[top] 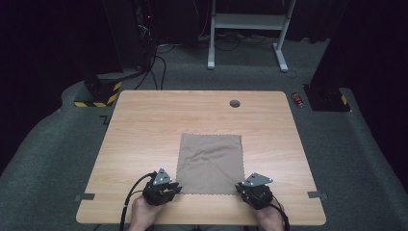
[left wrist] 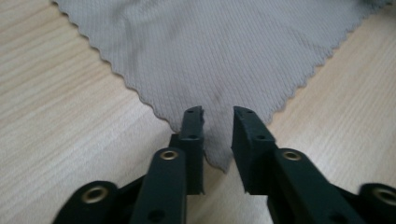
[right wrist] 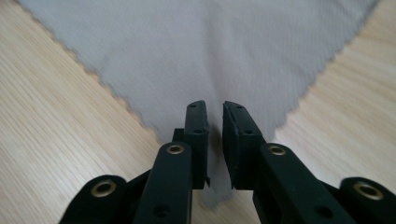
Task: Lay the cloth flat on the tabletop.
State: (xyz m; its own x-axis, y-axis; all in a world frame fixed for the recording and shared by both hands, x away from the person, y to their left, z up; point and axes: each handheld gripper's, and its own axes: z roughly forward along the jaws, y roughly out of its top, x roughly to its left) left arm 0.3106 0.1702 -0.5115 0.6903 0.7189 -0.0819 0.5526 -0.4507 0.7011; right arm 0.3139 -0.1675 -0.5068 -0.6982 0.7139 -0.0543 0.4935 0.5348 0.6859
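A grey-brown cloth (top: 210, 163) with pinked edges lies flat on the wooden table (top: 144, 120), near its front edge. My left gripper (top: 174, 189) sits at the cloth's near left corner. In the left gripper view that corner (left wrist: 219, 60) lies flat under my left gripper (left wrist: 218, 112), whose jaws stand apart without pressing on it. My right gripper (top: 239, 187) sits at the near right corner. In the right gripper view the cloth (right wrist: 205, 51) runs beneath my right gripper (right wrist: 214, 106), whose jaws leave a narrow gap.
A round cable hole (top: 235, 103) is in the table's far side. Grey tape strips (top: 84, 197) (top: 317, 195) mark the front corners. On the floor beyond are a red can (top: 298, 99), cables and a white desk frame (top: 248, 29).
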